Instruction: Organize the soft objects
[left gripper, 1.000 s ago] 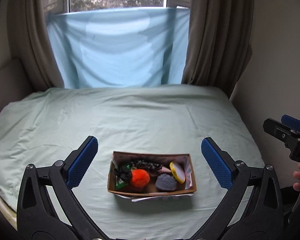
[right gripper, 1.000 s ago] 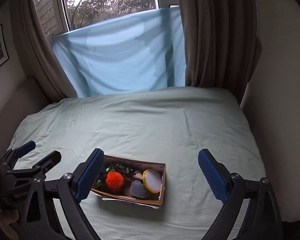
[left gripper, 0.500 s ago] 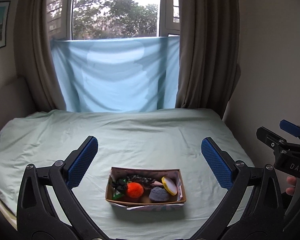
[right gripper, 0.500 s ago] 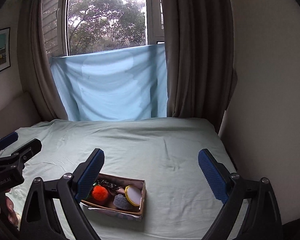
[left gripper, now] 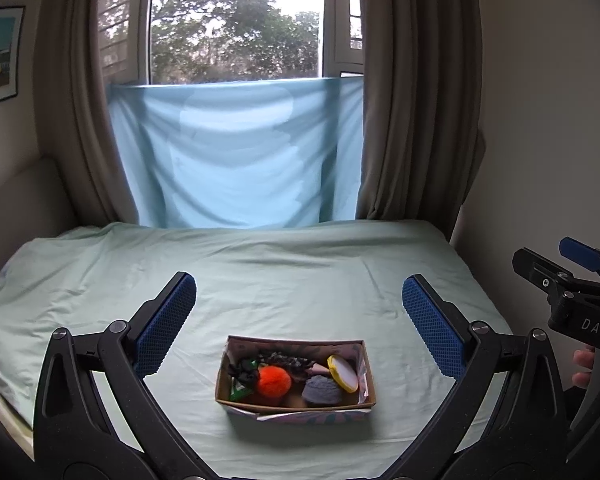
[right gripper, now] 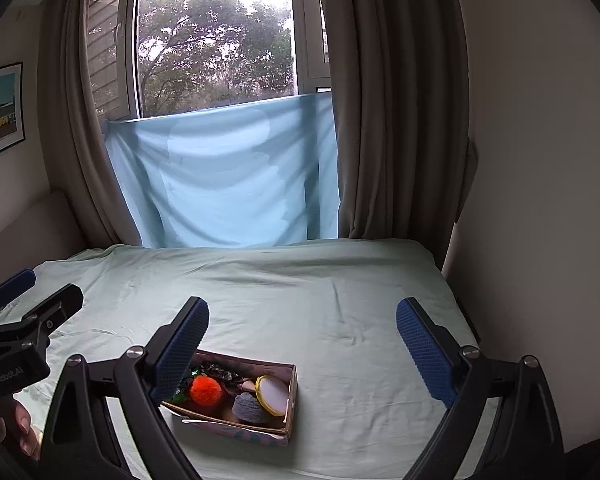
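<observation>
A small cardboard box [left gripper: 296, 408] sits on the bed near its front edge; it also shows in the right wrist view [right gripper: 292, 400]. In it lie an orange pompom [left gripper: 274, 381], a grey fuzzy ball [left gripper: 321, 390], a yellow-rimmed round puff [left gripper: 342, 373], a dark patterned scrunchie [left gripper: 284, 360] and a green item [left gripper: 239, 390]. My left gripper [left gripper: 298, 316] is open and empty, held above and before the box. My right gripper [right gripper: 300, 344] is open and empty, with the box below its left finger [right gripper: 180, 352].
The pale green bed sheet [left gripper: 280, 280] spreads wide beyond the box. A light blue cloth [left gripper: 236, 152] hangs over the window between brown curtains [left gripper: 416, 100]. A wall [left gripper: 540, 120] stands close on the right. A picture [right gripper: 0, 108] hangs on the left wall.
Both grippers have risen and pulled back from the box. The box looks smaller and lower in both views, and more of the window shows. Both stayed open.
</observation>
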`<state>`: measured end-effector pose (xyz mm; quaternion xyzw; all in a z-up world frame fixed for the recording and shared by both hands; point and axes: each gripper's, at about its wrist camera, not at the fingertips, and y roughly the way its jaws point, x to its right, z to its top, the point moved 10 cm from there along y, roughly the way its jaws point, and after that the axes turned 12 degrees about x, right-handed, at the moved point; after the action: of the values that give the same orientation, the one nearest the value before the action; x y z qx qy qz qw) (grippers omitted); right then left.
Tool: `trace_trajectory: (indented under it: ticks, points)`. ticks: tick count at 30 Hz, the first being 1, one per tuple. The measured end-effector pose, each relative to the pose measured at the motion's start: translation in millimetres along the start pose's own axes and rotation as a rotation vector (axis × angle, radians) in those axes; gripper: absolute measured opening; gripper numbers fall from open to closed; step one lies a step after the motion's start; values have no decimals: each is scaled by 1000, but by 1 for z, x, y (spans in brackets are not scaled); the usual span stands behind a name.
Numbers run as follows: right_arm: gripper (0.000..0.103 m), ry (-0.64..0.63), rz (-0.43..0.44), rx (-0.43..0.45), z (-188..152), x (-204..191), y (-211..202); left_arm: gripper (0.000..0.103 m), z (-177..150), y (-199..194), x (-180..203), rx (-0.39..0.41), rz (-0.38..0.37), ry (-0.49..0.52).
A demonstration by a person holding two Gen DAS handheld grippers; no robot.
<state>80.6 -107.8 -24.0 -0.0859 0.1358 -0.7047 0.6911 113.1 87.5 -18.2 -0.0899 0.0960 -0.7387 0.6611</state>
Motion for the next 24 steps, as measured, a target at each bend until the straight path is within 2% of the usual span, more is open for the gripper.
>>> trace_trajectory:
  ticks: [24]
  points:
    - [94, 13, -18, 27, 8, 6, 3, 103, 2, 0, -2, 29, -11, 3]
